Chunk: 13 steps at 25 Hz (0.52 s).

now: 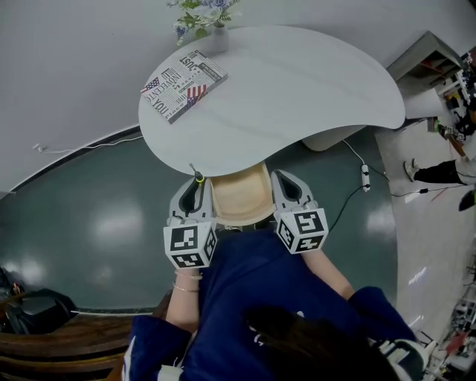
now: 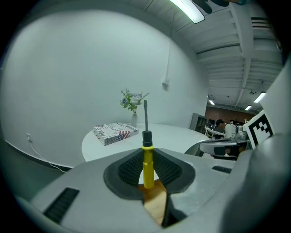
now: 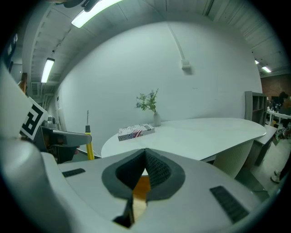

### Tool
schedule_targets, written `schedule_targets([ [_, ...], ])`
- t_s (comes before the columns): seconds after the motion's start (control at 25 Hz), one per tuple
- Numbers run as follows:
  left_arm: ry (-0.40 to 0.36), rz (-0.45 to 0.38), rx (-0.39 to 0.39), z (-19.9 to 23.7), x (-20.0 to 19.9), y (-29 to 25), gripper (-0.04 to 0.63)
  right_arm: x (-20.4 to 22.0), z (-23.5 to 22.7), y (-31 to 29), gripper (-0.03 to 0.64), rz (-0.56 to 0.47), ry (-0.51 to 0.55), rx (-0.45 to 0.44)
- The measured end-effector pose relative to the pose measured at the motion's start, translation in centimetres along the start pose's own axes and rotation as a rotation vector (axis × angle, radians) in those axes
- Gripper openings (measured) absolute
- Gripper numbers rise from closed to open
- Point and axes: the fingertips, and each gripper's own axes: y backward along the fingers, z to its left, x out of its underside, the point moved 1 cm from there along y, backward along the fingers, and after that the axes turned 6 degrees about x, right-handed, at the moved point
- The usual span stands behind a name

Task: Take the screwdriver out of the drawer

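Observation:
A screwdriver (image 1: 198,178) with a yellow handle (image 2: 147,164) and a black collar stands upright in my left gripper (image 1: 194,190), whose pads are shut on the handle (image 2: 148,172). Its metal shaft points up. Just right of it, a light wooden drawer (image 1: 242,199) stands pulled out from under the white table (image 1: 297,82). My right gripper (image 1: 287,186) hovers at the drawer's right side, its jaws shut with nothing between them (image 3: 145,169). The right gripper view shows the screwdriver (image 3: 89,148) off to its left, and wood of the drawer (image 3: 140,195) below the jaws.
On the table lie a book with a flag cover (image 1: 184,84) and a small vase of flowers (image 1: 204,18). A power strip and cable (image 1: 364,177) lie on the floor to the right. A dark bag (image 1: 37,309) and a wooden bench (image 1: 67,346) are at lower left.

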Motion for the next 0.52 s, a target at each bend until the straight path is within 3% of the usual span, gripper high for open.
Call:
schedule_targets([
  [0.52, -0.015, 0.011, 0.019, 0.02, -0.11, -0.58, 0.067, 0.43, 0.76, -0.80, 0.006, 0.028, 0.038, -0.015],
])
